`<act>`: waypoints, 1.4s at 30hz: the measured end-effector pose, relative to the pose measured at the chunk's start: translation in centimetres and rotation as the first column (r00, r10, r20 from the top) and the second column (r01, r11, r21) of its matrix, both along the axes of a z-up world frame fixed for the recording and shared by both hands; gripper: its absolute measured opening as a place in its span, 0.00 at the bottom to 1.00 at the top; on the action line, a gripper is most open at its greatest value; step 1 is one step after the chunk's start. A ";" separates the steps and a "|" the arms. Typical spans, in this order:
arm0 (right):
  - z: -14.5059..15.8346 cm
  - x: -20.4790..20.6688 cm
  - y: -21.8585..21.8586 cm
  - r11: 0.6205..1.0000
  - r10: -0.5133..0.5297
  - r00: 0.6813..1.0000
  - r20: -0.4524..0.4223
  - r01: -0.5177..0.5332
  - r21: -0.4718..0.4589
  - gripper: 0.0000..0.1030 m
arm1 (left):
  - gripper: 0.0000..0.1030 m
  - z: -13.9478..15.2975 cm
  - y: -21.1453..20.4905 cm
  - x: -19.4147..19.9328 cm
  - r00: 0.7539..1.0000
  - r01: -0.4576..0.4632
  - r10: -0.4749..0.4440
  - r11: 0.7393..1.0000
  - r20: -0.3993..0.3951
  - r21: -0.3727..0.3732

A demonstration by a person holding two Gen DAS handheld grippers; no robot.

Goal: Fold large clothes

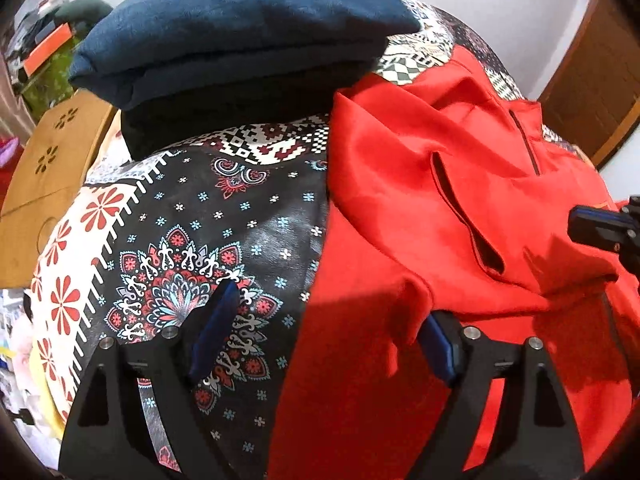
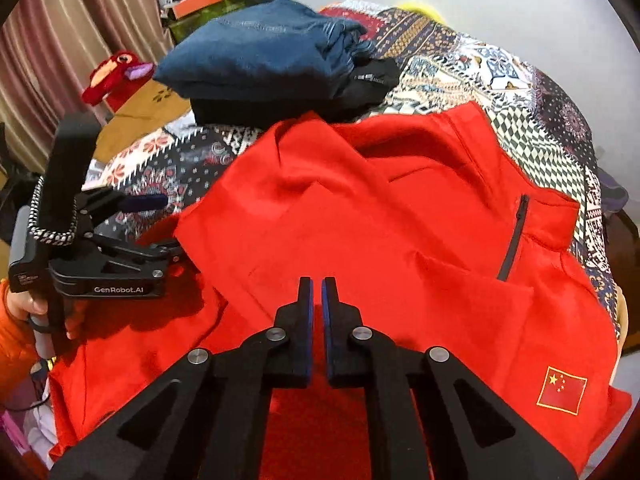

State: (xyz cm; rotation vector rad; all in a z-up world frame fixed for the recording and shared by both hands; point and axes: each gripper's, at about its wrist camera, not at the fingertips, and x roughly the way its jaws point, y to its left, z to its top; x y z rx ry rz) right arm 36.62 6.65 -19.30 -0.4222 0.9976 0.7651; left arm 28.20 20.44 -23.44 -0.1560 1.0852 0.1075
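A large red jacket [image 2: 400, 220] with a dark chest zip and a flag patch [image 2: 562, 396] lies partly folded on a patterned bedspread [image 1: 192, 240]. It also shows in the left wrist view [image 1: 460, 220]. My left gripper [image 1: 326, 320] is open over the jacket's left edge, and a flap of red cloth hides part of its right finger. It appears at the left of the right wrist view [image 2: 160, 220]. My right gripper [image 2: 317, 292] is shut and empty above the jacket's middle; its tip shows at the right edge of the left wrist view [image 1: 600, 228].
A stack of folded clothes, blue [image 2: 260, 56] on top of black [image 2: 360, 88], sits at the far side of the bed. A wooden stool [image 1: 48, 168] stands left of the bed. A red plush toy [image 2: 112, 76], curtains and cluttered shelves are beyond.
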 end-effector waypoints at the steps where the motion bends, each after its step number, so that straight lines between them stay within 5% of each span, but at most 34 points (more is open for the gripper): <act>1: 0.0 -0.2 0.0 1.000 -0.003 1.000 -0.005 0.003 0.008 0.04 | 0.81 0.1 -0.5 -0.1 1.000 0.018 -0.018 1.000 -0.003 0.013; 4: -0.3 -0.5 0.3 1.000 0.017 0.997 -0.073 -0.018 -0.012 0.12 | 0.81 0.2 -1.6 -0.4 0.999 0.053 -0.053 0.998 0.002 0.041; 5: -0.6 -0.6 0.7 0.999 0.031 0.995 -0.096 -0.034 -0.027 0.21 | 0.81 0.2 -2.0 -0.5 0.998 0.061 -0.061 0.997 0.004 0.053; 8: -1.2 -1.1 2.0 0.997 0.053 0.997 -0.064 -0.056 -0.054 0.30 | 0.81 0.3 -2.4 -0.4 0.998 0.067 -0.068 0.995 0.010 0.069; 19: -3.6 -0.3 5.1 0.993 0.085 0.995 -0.054 -0.089 -0.079 0.29 | 0.81 -0.6 -0.2 -0.1 0.999 0.029 -0.029 1.000 0.012 0.012; 21: -3.7 -0.1 5.2 0.994 0.080 0.995 -0.059 -0.084 -0.066 0.12 | 0.81 -0.7 0.1 -0.2 1.000 0.027 -0.027 1.000 0.013 0.001; 25: -3.3 0.1 4.7 0.997 0.059 0.997 -0.059 -0.061 -0.039 0.06 | 0.81 -0.7 -0.2 0.2 1.000 0.026 -0.026 1.000 0.016 0.001; 30: -0.6 -0.1 3.1 1.000 -0.002 1.000 0.030 0.002 0.019 0.05 | 0.81 -0.3 -1.2 1.2 0.999 0.028 -0.028 1.000 0.018 -0.014; 35: 4.3 -0.1 -0.5 0.993 -0.069 0.990 0.126 0.056 0.104 0.05 | 0.81 1.3 -1.3 1.6 0.998 -0.008 0.004 0.998 0.067 0.062; 42: 11.4 -0.4 -9.1 0.950 -0.263 0.928 0.263 0.202 0.236 0.05 | 0.81 2.6 1.6 1.0 0.992 -0.105 0.101 0.993 0.076 0.059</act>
